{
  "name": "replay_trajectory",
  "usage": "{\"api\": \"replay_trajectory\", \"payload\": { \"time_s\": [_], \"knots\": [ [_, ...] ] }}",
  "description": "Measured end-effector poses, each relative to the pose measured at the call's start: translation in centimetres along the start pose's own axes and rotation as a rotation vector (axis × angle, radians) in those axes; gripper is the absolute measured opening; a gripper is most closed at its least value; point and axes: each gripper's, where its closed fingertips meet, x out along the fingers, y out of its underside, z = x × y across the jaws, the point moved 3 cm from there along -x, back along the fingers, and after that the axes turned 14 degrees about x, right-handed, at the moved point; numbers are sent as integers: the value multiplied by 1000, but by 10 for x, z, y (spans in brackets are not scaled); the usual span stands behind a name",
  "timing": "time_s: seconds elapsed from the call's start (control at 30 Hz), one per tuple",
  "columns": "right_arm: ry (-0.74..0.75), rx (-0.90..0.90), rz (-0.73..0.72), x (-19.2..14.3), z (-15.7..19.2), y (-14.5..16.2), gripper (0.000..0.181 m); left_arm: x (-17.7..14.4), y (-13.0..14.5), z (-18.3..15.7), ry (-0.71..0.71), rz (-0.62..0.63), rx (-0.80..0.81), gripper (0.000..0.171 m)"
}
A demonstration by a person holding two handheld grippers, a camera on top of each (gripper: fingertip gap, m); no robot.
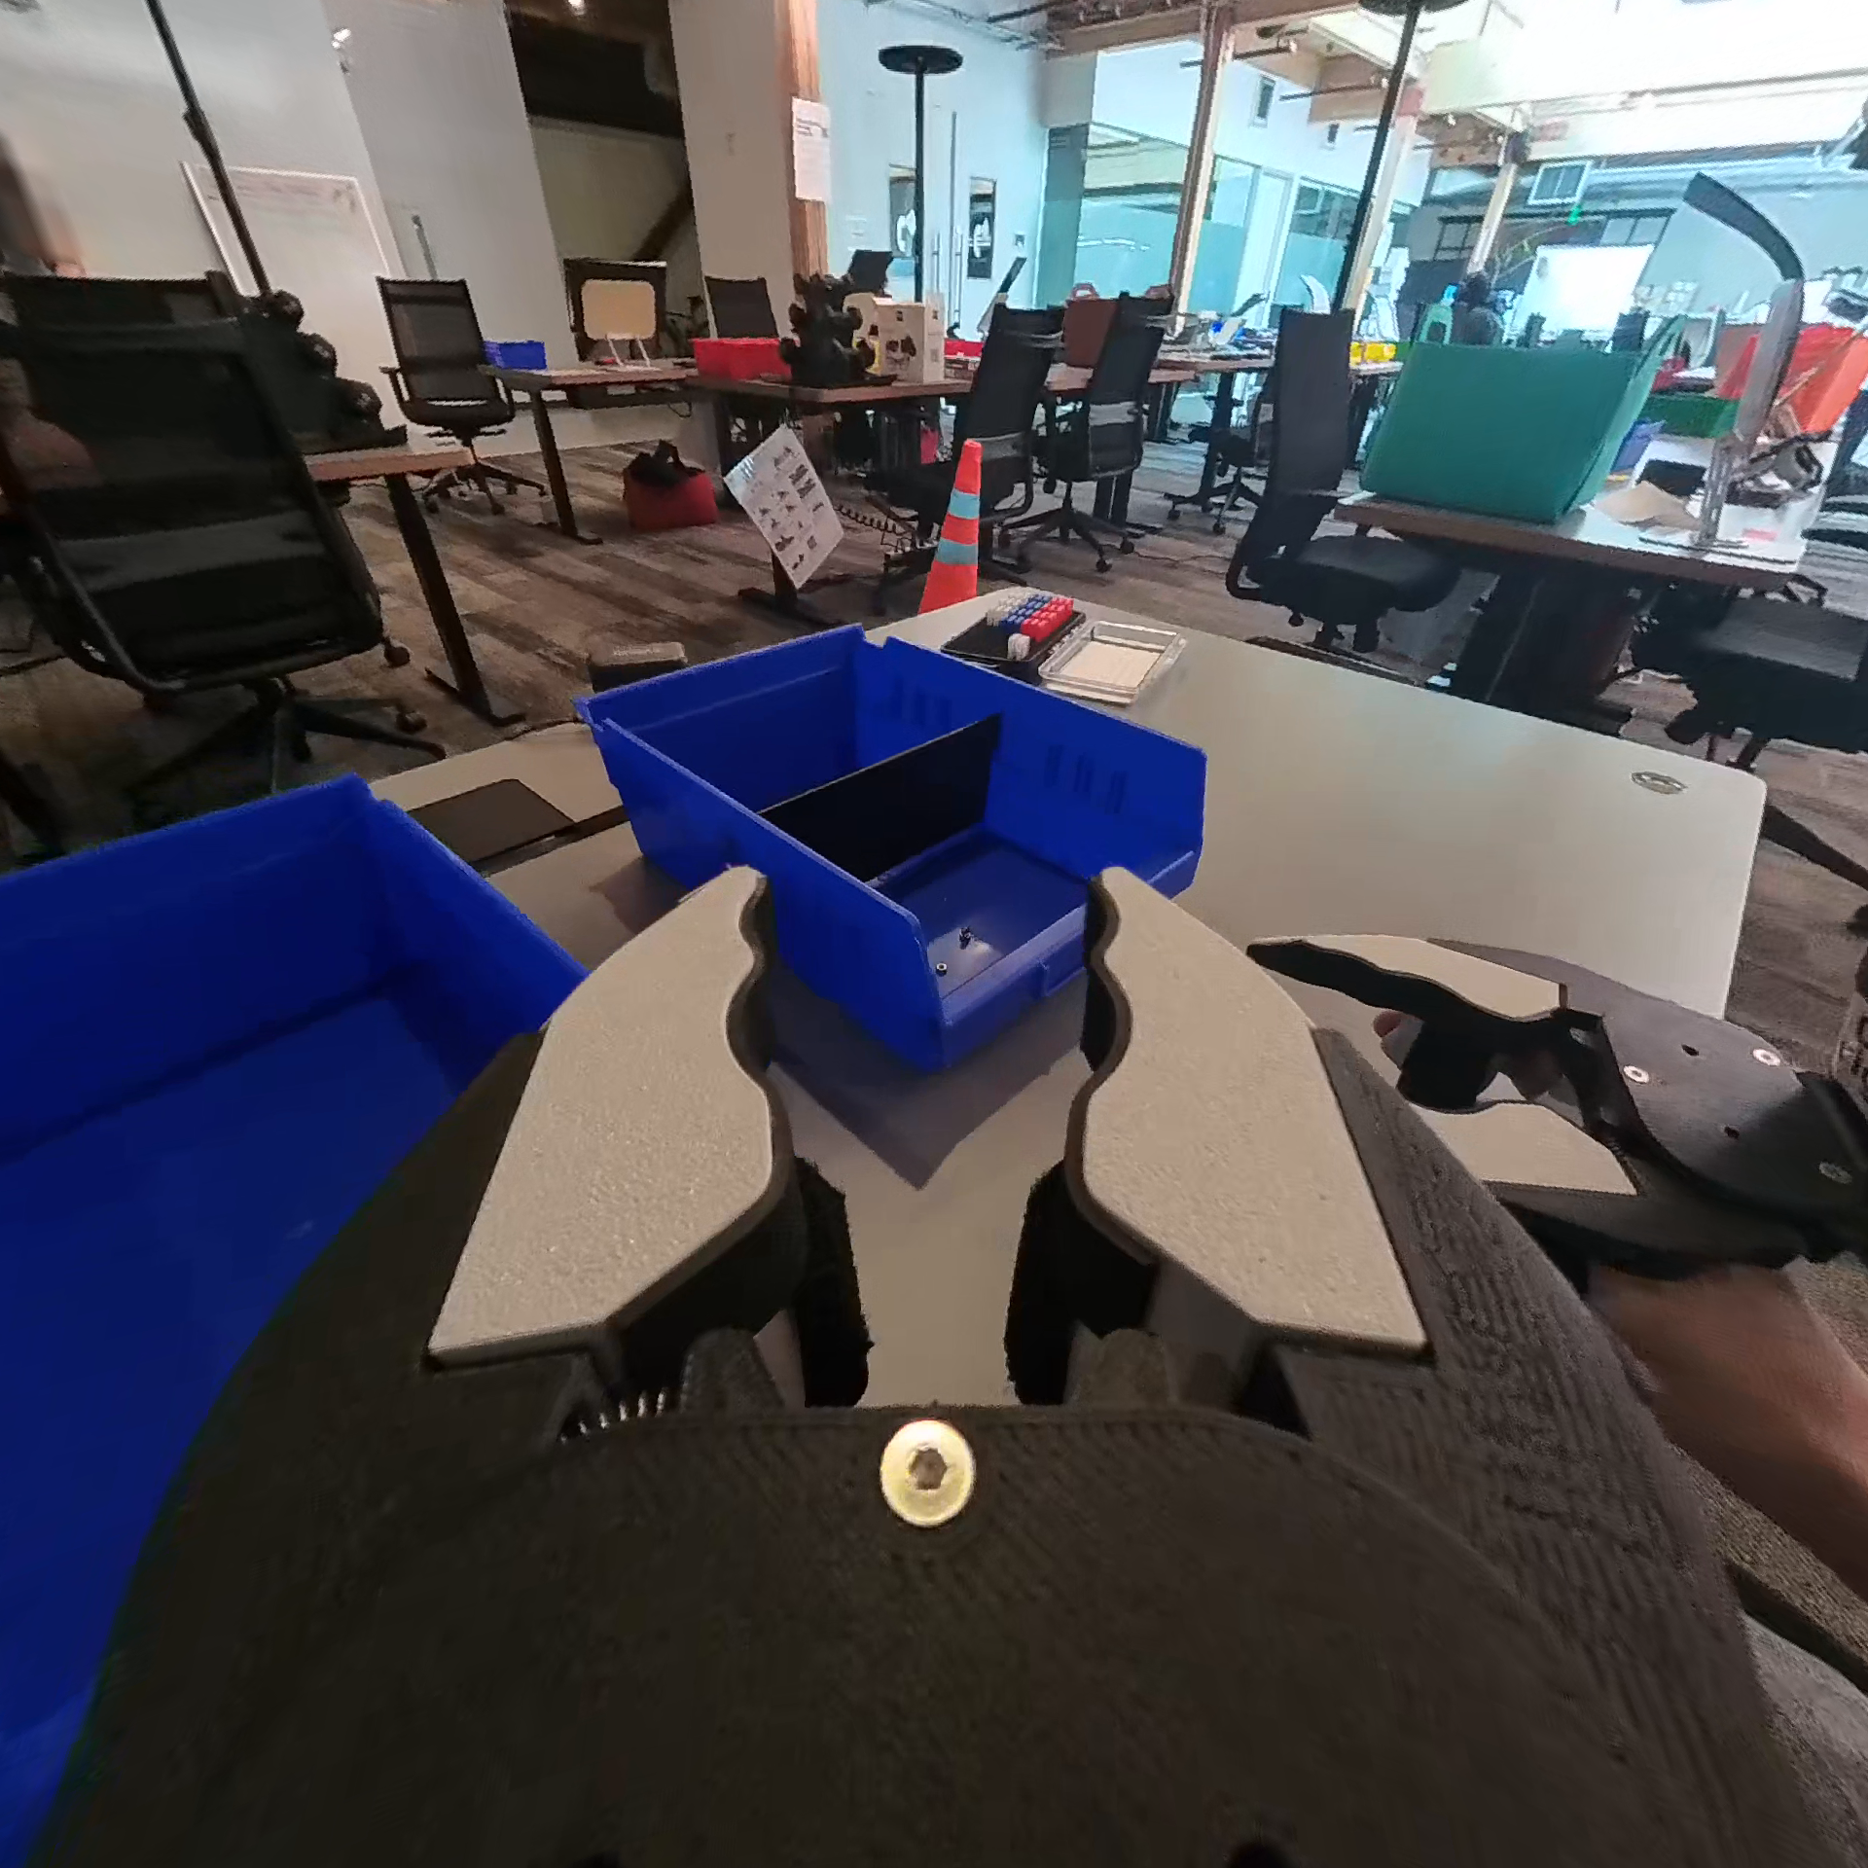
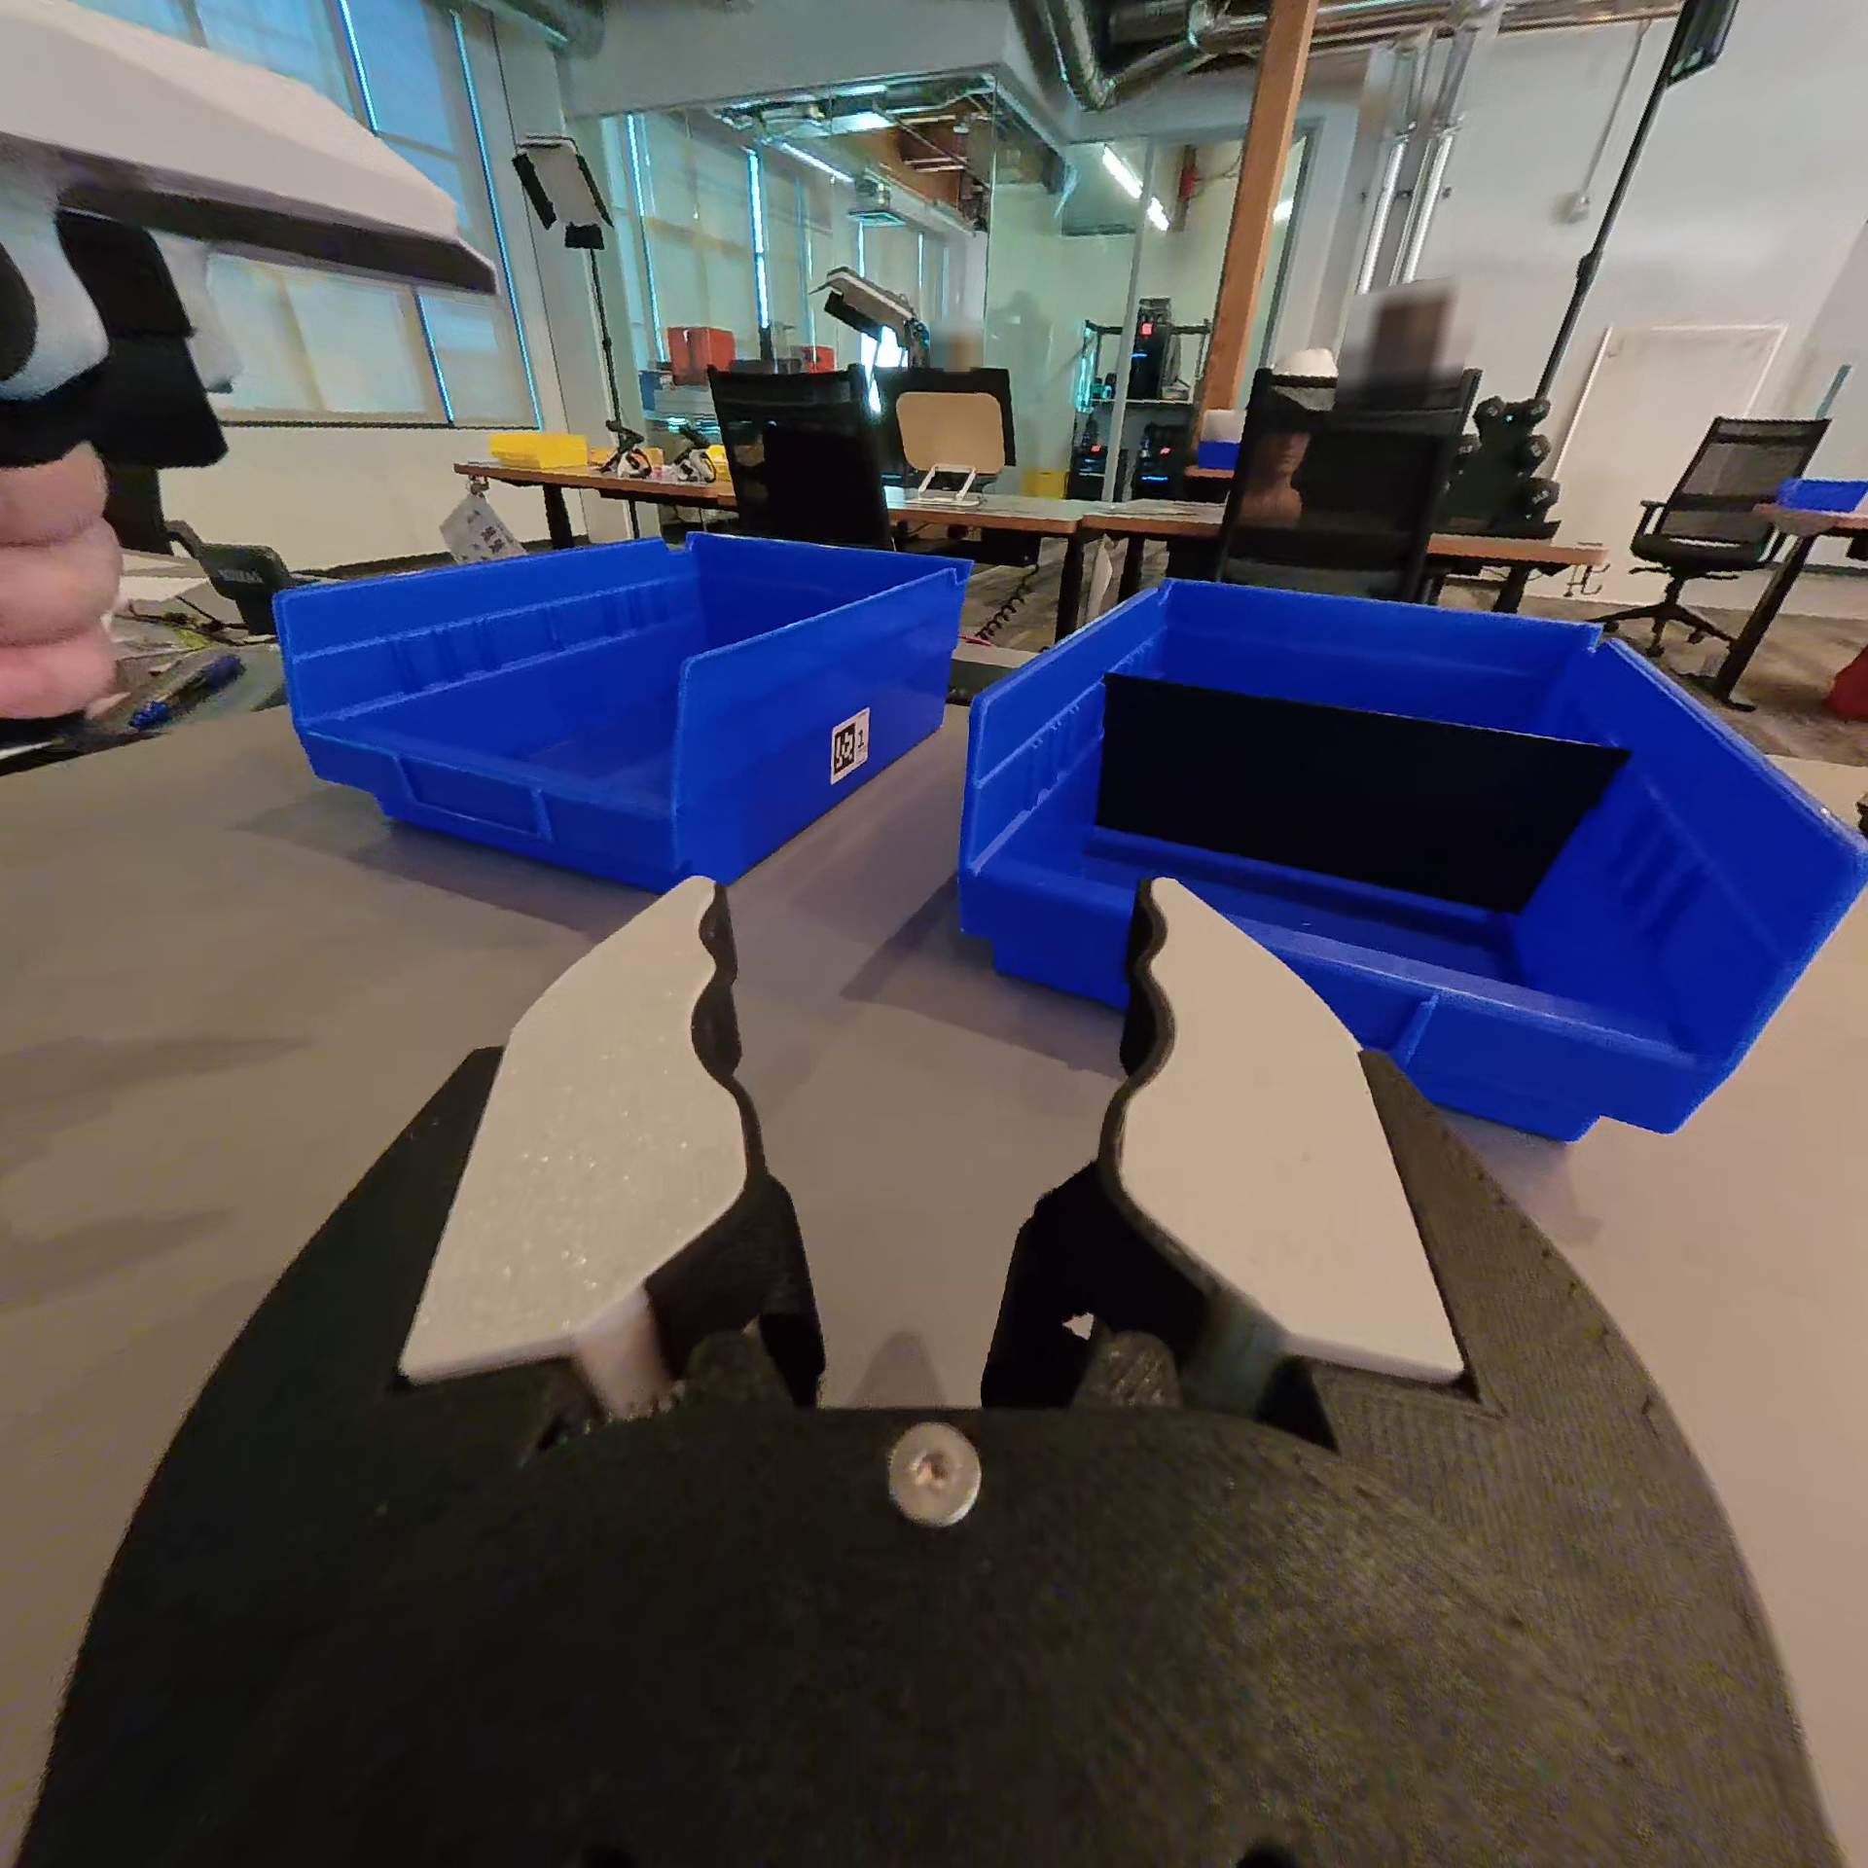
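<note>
Tongs spread wide over a grey table with two blue bins

Your left tongs (image 1: 928,910) are spread apart with nothing between them, hanging above bare grey table (image 1: 1415,839). Just beyond their tips sits the divided blue bin (image 1: 1051,799), its black divider (image 1: 890,799) upright across the inside and a few small dark specks on its floor, too small to make out. At your left, close beside the tongs, lies the plain blue bin (image 1: 202,1011), cut off by the picture's edge. Your right tongs (image 1: 1314,970) reach in from the right, seen side-on.

Your right tongs (image 2: 930,910) likewise gape with nothing held, low over the table (image 2: 253,1011). A clear lane of tabletop runs forward between the plain blue bin (image 2: 606,708), which carries a white sticker (image 2: 850,750), and the divided blue bin (image 2: 1617,960) with its black divider (image 2: 1344,788); the bins stand apart. A hand (image 2: 51,596) and part of the other tool show at upper left, blurred and cropped.

Farther off, near the table's far edge, rest a tray of small coloured pieces (image 1: 1016,632) and a clear case (image 1: 1112,659).
</note>
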Motion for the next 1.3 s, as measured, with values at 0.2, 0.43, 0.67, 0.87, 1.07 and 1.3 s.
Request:
{"api": "replay_trajectory", "payload": {
  "time_s": [0.2,0.43,0.67,0.87,1.07,1.3],
  "knots": [
    [2,8,-20,-2,-1,-2,76,-15,19,3,-12,26,-30,58],
    [34,3,-64,1,-6,-10,81,-45,57,15,-169,14,-131,59],
    [40,-79,-30,7,-12,-9,87,-42,91,13,-273,44,-134,63],
    [26,-97,-88,15,-15,-23,89,-38,104,4,-312,86,-29,74],
    [-12,-121,-117,4,-4,-25,80,-48,107,2,-366,72,90,88],
    [-8,-259,-87,6,6,-16,82,-45,110,1,-349,76,57,90]
  ]
}}
